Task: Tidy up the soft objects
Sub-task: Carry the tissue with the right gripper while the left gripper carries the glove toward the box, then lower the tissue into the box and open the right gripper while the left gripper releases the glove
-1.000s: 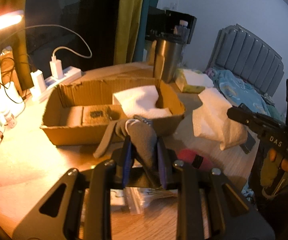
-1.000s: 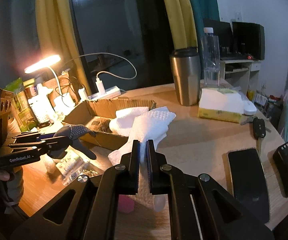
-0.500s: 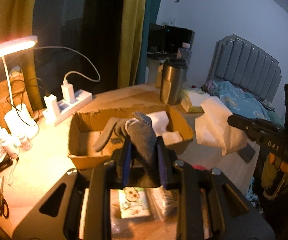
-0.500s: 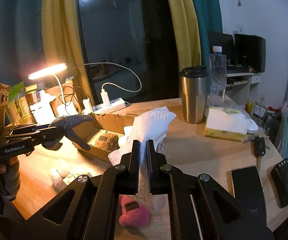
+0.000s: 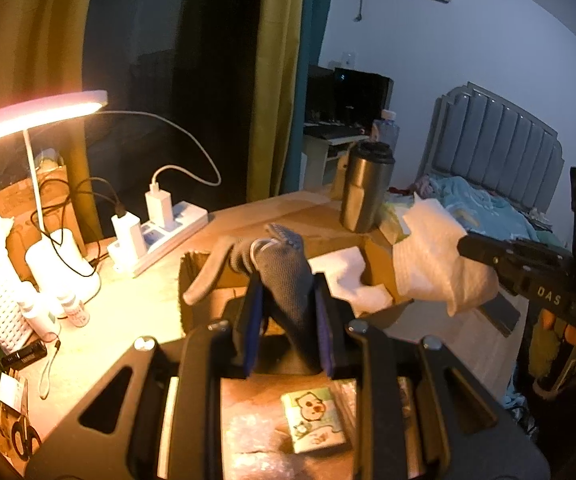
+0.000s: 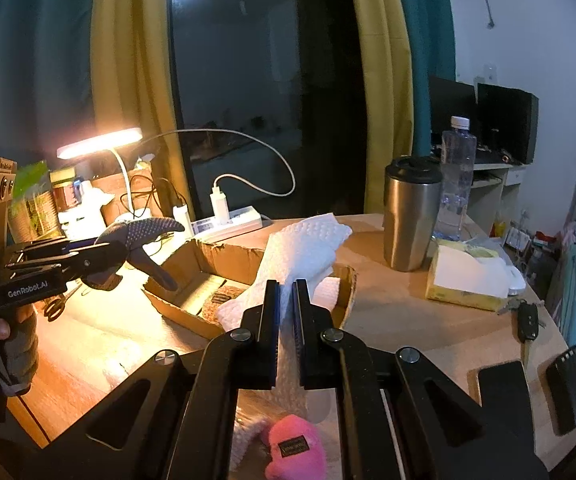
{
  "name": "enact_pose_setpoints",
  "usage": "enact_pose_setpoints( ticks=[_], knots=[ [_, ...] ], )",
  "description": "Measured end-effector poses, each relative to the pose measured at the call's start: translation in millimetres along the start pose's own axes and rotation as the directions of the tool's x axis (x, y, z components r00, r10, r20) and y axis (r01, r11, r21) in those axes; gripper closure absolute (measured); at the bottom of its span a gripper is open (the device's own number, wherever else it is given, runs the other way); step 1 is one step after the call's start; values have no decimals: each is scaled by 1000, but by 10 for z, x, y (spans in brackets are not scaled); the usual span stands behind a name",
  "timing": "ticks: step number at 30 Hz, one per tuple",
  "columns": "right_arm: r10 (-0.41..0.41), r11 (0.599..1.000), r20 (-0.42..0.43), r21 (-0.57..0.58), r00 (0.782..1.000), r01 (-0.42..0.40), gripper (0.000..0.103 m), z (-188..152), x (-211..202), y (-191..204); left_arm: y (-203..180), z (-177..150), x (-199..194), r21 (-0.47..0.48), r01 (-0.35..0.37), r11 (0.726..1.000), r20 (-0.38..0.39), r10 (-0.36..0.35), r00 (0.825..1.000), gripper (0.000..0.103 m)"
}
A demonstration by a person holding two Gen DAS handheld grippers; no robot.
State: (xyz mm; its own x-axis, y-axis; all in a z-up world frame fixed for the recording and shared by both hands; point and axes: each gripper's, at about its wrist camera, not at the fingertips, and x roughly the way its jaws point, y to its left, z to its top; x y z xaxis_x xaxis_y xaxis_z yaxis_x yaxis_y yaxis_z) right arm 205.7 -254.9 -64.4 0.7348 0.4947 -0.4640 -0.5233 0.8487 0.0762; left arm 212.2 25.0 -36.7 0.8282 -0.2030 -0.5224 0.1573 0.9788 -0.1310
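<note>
right gripper [image 6: 286, 312] clamps white towel [image 6: 303, 248] | left gripper [image 6: 100, 258] grips grey glove [image 6: 140, 232] | both above cardboard box [image 6: 208, 264]

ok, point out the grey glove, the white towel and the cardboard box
grey glove [image 5: 288, 284], left wrist view, fabric between the pads
white towel [image 6: 299, 252], right wrist view, raised middle
cardboard box [image 6: 224, 250], right wrist view, far wall

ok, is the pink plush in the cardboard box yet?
No, the pink plush lies on the table below the right tool, outside the cardboard box.
</note>
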Motion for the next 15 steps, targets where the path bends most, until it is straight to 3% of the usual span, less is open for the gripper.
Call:
enact_pose_setpoints(
  ticks=[15],
  knots=[
    [15, 999, -22, -42, 1000, -16, 95, 218, 383, 215, 311, 40, 236, -19, -35, 999, 13, 35, 999, 79]
  ],
)
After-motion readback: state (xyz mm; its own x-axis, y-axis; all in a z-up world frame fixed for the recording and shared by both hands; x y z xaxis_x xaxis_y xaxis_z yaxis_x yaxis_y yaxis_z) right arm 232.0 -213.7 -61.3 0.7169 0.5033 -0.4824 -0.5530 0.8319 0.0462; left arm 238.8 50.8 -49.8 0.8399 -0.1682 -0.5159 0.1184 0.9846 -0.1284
